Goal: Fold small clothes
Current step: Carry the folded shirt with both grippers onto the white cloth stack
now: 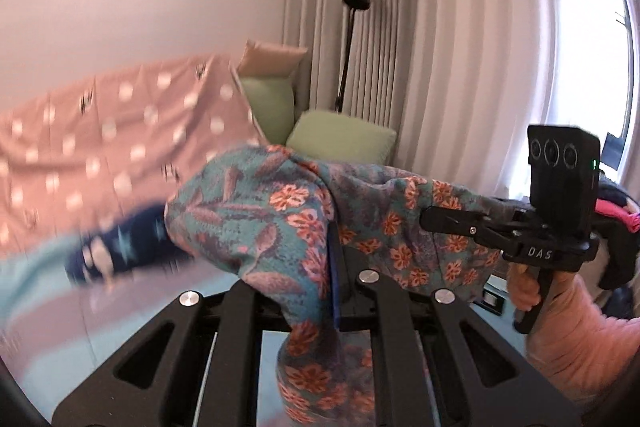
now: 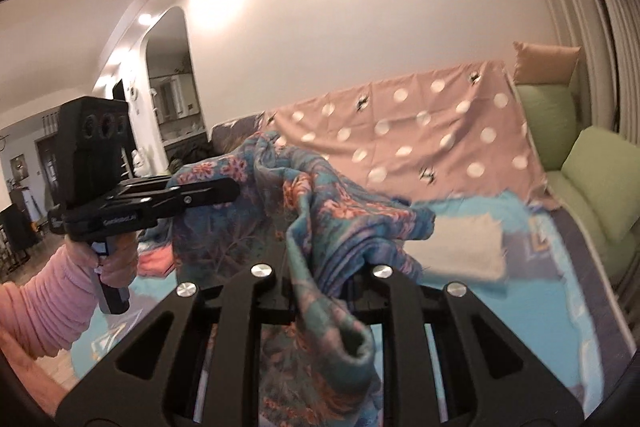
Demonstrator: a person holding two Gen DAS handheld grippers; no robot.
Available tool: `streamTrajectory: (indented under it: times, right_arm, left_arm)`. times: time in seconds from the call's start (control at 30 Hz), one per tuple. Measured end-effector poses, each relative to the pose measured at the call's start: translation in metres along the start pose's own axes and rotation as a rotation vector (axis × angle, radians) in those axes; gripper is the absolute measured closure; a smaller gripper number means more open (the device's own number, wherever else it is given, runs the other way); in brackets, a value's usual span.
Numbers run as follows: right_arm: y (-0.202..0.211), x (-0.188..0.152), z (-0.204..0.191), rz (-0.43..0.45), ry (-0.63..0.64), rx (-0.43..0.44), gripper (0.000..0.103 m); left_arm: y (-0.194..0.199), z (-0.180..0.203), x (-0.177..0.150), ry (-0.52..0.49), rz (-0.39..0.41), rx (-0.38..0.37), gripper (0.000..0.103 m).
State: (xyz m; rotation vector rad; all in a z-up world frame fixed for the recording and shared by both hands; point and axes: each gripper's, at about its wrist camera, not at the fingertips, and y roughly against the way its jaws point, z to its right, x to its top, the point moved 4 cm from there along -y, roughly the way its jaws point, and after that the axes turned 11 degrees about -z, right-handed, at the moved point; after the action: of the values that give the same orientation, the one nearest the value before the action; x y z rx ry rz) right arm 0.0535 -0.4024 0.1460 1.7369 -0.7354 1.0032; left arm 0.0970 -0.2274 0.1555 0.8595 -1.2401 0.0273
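Observation:
A teal floral garment [image 1: 280,211] with orange flowers hangs in the air, stretched between both grippers. In the left wrist view my left gripper [image 1: 334,267] is shut on one bunched edge, and cloth drapes down between its fingers. My right gripper [image 1: 427,217] comes in from the right, held by a hand in a pink sleeve [image 1: 576,339], shut on the other end. In the right wrist view my right gripper [image 2: 332,267] pinches a gathered fold of the floral garment [image 2: 320,195]. There my left gripper [image 2: 234,190] bites the far corner.
A light blue cover [image 2: 460,307] lies below, with a white cloth [image 2: 460,247] on it. A dark blue patterned garment [image 1: 120,247] shows blurred at the left. Behind are a pink dotted sheet [image 2: 420,131], green cushions [image 2: 600,179], a black floor lamp [image 1: 352,39] and curtains [image 1: 460,47].

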Motion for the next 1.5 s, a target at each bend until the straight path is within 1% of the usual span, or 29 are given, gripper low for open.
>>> streamTrajectory:
  times: [0.1, 0.2, 0.27, 0.4, 0.53, 0.63, 0.8, 1.0, 1.03, 1.07, 1.1, 1.13, 1.17, 1.2, 1.23, 1.27, 1.33, 1.37, 1.47, 1.5]
  right_arm:
    - [0.002, 0.030, 0.020, 0.025, 0.012, -0.051, 0.086]
    - [-0.005, 0.056, 0.049, 0.035, -0.020, -0.074, 0.086]
    - [-0.013, 0.067, 0.067, 0.034, -0.044, -0.088, 0.086]
    - [-0.036, 0.082, 0.106, 0.016, -0.098, -0.112, 0.086]
    - [-0.063, 0.088, 0.133, -0.001, -0.131, -0.127, 0.086]
    - [-0.081, 0.090, 0.149, -0.013, -0.138, -0.147, 0.086]
    - [-0.116, 0.093, 0.183, -0.036, -0.187, -0.156, 0.086]
    - [-0.177, 0.096, 0.225, -0.080, -0.217, -0.181, 0.086]
    - [-0.194, 0.096, 0.236, -0.095, -0.232, -0.179, 0.084]
    - [-0.206, 0.094, 0.241, -0.112, -0.239, -0.187, 0.071]
    - [-0.222, 0.089, 0.251, -0.144, -0.254, -0.222, 0.055]
    - [-0.239, 0.082, 0.264, -0.189, -0.283, -0.290, 0.029]
    - [-0.256, 0.067, 0.280, -0.234, -0.330, -0.404, 0.029]
    - [-0.266, 0.053, 0.291, -0.267, -0.356, -0.477, 0.030]
    - [-0.273, 0.035, 0.297, -0.295, -0.373, -0.503, 0.033]
    - [-0.274, 0.024, 0.297, -0.297, -0.381, -0.491, 0.033]
    - [-0.268, -0.002, 0.288, -0.293, -0.383, -0.475, 0.032]
    - [-0.262, -0.014, 0.280, -0.286, -0.370, -0.473, 0.032]
    - [-0.236, -0.045, 0.242, -0.267, -0.273, -0.514, 0.030]
    - [-0.229, -0.051, 0.229, -0.270, -0.239, -0.531, 0.030]
  left_arm:
    - [-0.010, 0.004, 0.038, -0.042, 0.027, 0.022, 0.092]
    - [-0.026, 0.007, 0.069, -0.070, 0.033, 0.052, 0.092]
    - [-0.041, 0.007, 0.085, -0.079, 0.027, 0.068, 0.092]
    - [-0.080, -0.005, 0.111, -0.086, -0.020, 0.097, 0.092]
    - [-0.115, -0.018, 0.123, -0.103, -0.059, 0.142, 0.092]
    - [-0.143, -0.032, 0.130, -0.092, -0.081, 0.145, 0.092]
    - [-0.186, -0.054, 0.141, -0.078, -0.109, 0.161, 0.092]
    - [-0.244, -0.088, 0.146, -0.081, -0.143, 0.209, 0.092]
    - [-0.253, -0.094, 0.146, -0.076, -0.148, 0.217, 0.092]
    - [-0.263, -0.102, 0.146, -0.068, -0.153, 0.227, 0.091]
    - [-0.280, -0.114, 0.144, -0.056, -0.166, 0.254, 0.085]
    - [-0.297, -0.127, 0.140, -0.050, -0.195, 0.286, 0.077]
    - [-0.312, -0.138, 0.134, -0.043, -0.238, 0.317, 0.060]
    - [-0.334, -0.156, 0.120, -0.013, -0.317, 0.379, 0.044]
    - [-0.346, -0.168, 0.107, 0.009, -0.365, 0.442, 0.039]
    - [-0.355, -0.179, 0.089, 0.016, -0.394, 0.492, 0.035]
    - [-0.356, -0.188, 0.065, 0.017, -0.405, 0.489, 0.027]
    - [-0.354, -0.190, 0.053, 0.016, -0.415, 0.477, 0.021]
    - [-0.334, -0.187, 0.017, -0.010, -0.412, 0.468, 0.018]
    - [-0.325, -0.184, 0.009, -0.005, -0.412, 0.451, 0.016]
